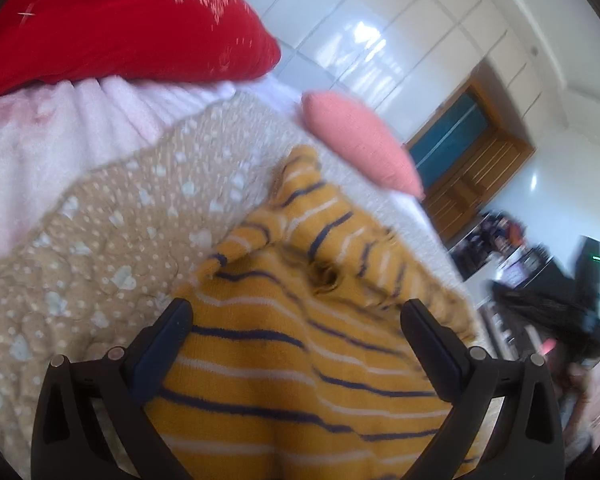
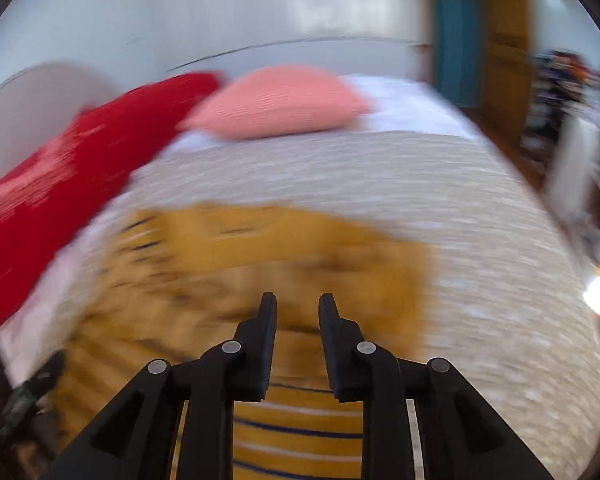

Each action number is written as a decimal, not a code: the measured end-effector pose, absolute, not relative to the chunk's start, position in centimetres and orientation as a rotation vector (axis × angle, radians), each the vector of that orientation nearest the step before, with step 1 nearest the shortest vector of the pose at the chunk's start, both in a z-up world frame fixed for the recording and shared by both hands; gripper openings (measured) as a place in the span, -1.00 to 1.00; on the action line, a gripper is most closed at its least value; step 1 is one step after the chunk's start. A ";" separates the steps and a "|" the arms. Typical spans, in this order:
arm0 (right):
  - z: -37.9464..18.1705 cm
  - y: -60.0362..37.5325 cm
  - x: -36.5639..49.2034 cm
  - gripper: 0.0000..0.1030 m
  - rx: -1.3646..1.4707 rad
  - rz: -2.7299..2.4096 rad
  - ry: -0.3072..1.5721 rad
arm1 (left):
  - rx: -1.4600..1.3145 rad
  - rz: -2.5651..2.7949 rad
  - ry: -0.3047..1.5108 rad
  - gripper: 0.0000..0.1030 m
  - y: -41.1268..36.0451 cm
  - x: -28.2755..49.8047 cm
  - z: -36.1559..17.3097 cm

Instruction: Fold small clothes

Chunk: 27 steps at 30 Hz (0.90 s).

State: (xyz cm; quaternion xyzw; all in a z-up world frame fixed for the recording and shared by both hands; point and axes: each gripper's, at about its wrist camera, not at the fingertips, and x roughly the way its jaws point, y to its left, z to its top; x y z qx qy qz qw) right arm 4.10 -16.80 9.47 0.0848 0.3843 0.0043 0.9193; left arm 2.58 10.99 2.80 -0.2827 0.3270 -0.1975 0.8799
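Jaws of the left gripper stand wide apart, one finger at lower left and one at lower right of the left wrist frame, with nothing pinched between them. Beneath and between them lies the mustard striped garment, yellow knit with navy and white stripes, filling the lower centre of that frame. It is rumpled, with a narrow part running up toward frame centre.

Jaws of the right gripper are partly closed, a narrow gap between the tips; no cloth is visible in the gap. The same garment shows under and beyond them in the middle and lower centre of the right wrist frame, heavily motion-blurred.

The garment rests on a beige quilt with pale heart and dot print. A red pillow occupies the upper left of the left wrist frame. A pink pillow sits just right of it, at upper centre of the right wrist frame. A wooden door shows at upper right.
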 end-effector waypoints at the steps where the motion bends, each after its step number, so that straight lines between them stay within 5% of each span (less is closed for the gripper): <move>1: 9.4 -15.1 5.0 -0.55 0.163 0.046 0.799 | -0.609 -0.406 0.647 1.00 11.9 2.0 3.5; 6: 5.4 -7.5 12.0 -0.55 0.134 0.144 0.907 | -0.548 -0.199 0.568 1.00 15.5 1.1 4.9; 10: -0.2 -0.8 13.4 -0.53 0.377 0.482 1.157 | -0.598 -0.160 0.612 1.00 17.4 1.7 3.9; 14: 0.9 3.6 10.7 -0.20 0.181 0.609 1.122 | -0.599 -0.155 0.604 1.00 18.0 1.9 4.1; 20: 4.3 -1.9 7.4 -0.20 0.152 0.490 0.977 | -0.570 -0.174 0.620 1.00 16.9 1.6 4.1; 27: 2.5 -20.2 4.9 -0.23 0.209 -0.076 0.984 | -0.504 -0.232 0.635 1.00 13.7 1.9 4.7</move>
